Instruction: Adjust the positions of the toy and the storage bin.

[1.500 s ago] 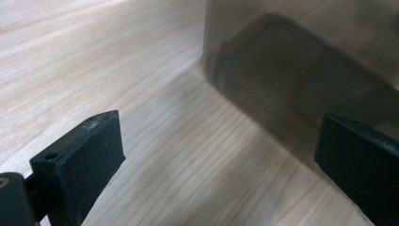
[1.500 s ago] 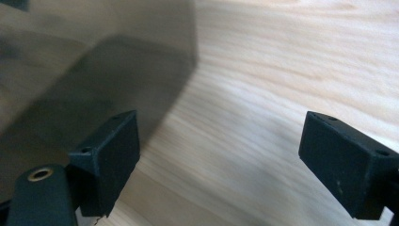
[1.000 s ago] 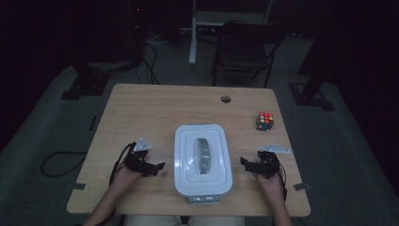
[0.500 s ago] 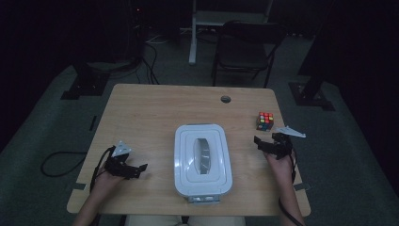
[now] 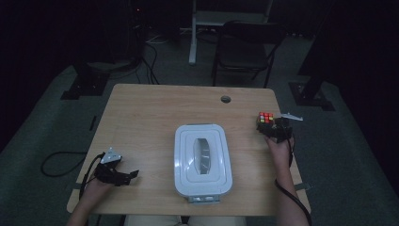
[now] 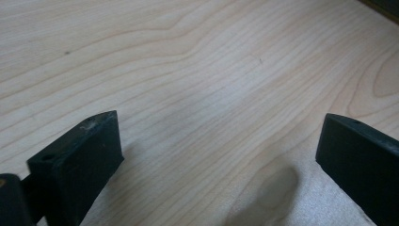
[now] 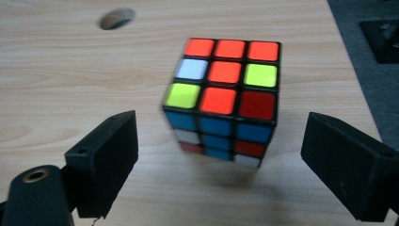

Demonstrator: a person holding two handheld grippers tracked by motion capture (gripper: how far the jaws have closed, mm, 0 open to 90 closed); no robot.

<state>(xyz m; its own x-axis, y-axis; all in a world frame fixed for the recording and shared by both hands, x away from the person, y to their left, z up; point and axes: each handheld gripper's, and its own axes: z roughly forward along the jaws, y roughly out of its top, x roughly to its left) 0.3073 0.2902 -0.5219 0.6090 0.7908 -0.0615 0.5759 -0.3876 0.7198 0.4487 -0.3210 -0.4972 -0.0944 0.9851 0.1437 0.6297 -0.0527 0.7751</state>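
A scrambled puzzle cube (image 7: 223,101) stands on the wooden table (image 5: 155,113) near its right edge; in the high view the cube (image 5: 266,118) is just ahead of my right gripper (image 5: 273,131). My right gripper (image 7: 219,162) is open, its two black jaws set wide on either side of the cube and short of it. My left gripper (image 5: 126,176) rests low at the table's front left, open, with bare wood between its jaws (image 6: 214,155). A white lidded box (image 5: 202,160) sits at the middle front, between both hands.
A round cable hole (image 5: 226,99) lies in the table's far side, and the same hole (image 7: 116,18) appears beyond the cube. A dark chair (image 5: 244,52) and a desk leg (image 5: 193,33) stand behind the table. Cables trail on the floor at the left (image 5: 61,162).
My right gripper has moved forward along the right side up to the cube. My left gripper has drifted left and back toward the front left corner, away from the box.
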